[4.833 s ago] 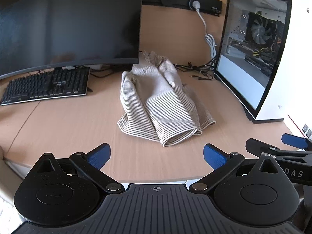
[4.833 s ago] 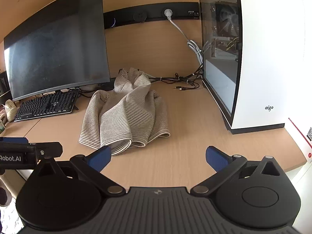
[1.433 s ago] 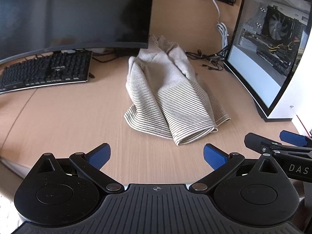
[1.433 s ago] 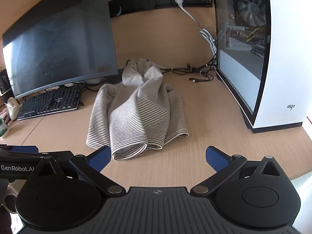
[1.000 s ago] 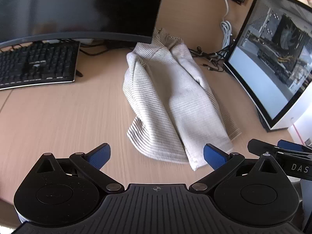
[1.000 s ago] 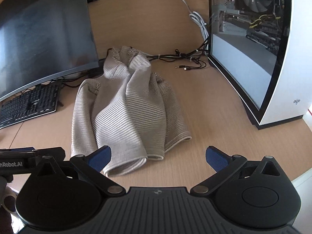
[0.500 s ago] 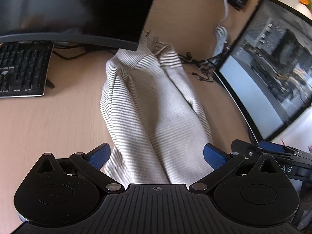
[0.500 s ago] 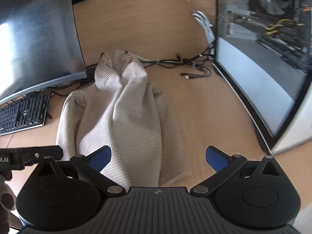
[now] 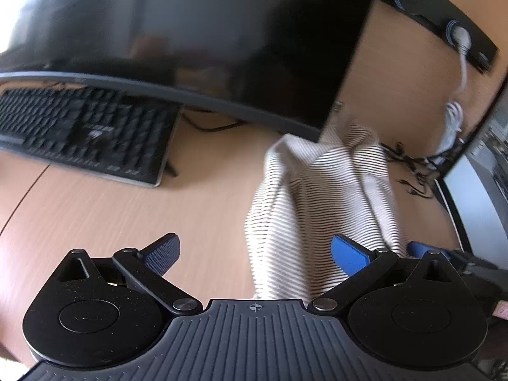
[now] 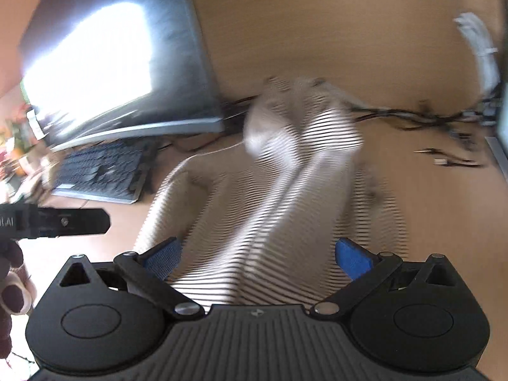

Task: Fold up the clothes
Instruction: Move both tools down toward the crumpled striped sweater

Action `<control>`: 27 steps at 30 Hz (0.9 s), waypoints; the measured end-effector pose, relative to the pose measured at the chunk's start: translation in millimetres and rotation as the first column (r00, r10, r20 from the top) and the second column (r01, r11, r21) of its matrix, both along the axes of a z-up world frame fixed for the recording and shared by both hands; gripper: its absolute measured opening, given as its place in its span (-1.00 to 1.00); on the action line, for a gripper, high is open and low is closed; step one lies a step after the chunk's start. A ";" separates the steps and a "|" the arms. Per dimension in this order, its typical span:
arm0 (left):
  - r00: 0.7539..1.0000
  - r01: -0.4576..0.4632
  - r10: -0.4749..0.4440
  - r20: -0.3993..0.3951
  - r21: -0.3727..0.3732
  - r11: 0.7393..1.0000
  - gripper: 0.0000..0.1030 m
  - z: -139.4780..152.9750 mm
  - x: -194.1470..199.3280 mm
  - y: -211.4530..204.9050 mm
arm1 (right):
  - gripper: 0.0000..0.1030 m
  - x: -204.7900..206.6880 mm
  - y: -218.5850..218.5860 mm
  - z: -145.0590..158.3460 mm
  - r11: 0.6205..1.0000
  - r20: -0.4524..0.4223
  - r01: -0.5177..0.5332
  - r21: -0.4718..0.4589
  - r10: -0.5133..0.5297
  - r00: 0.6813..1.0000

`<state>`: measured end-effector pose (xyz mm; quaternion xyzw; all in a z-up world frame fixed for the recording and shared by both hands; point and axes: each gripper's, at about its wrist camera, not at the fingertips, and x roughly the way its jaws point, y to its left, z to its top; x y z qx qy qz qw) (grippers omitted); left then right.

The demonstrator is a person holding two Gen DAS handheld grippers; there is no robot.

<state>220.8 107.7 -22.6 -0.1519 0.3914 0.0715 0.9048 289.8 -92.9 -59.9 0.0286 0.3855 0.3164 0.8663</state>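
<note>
A beige garment with thin dark stripes [image 9: 320, 203] lies crumpled on the wooden desk [image 9: 111, 209], stretching from beside the monitor toward me. My left gripper [image 9: 254, 254] is open, low over the desk, with the garment's near end by its right finger. My right gripper [image 10: 257, 257] is open and sits over the garment's near part [image 10: 285, 197], with cloth between its fingers. The left gripper's black body [image 10: 60, 220] shows at the left of the right wrist view. Both views are blurred.
A large curved black monitor [image 9: 190, 31] stands at the back left with a black keyboard [image 9: 85, 130] in front of it. A glass-sided PC case [image 9: 476, 190] stands at the right. Tangled cables [image 10: 438, 120] lie behind the garment near the wall.
Both grippers have moved forward and down toward the garment, which now fills the lower middle of both views. The left gripper has swung left toward the keyboard. Both stay open.
</note>
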 end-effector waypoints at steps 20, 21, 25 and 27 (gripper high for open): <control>0.897 0.426 -0.440 0.031 -0.320 0.846 1.00 -18.2 7.6 -38.2 | 1.00 -87.2 -51.9 -35.2 0.985 -0.185 -0.083 -0.153 0.054 0.981; 0.874 0.467 -0.483 0.049 -0.363 0.807 1.00 -19.1 8.9 -44.0 | 1.00 -94.4 -56.7 -35.2 0.986 -0.188 -0.073 -0.151 0.044 0.981; 0.804 0.566 -0.590 0.070 -0.394 0.724 1.00 -29.8 16.3 -76.2 | 1.00 -109.9 -65.6 -35.7 0.990 -0.186 -0.017 -0.138 -0.010 0.983; 0.803 0.562 -0.596 0.012 -0.348 0.750 1.00 -42.5 22.3 -83.9 | 1.00 -114.9 -64.9 -36.0 0.990 -0.175 0.009 -0.140 -0.034 0.984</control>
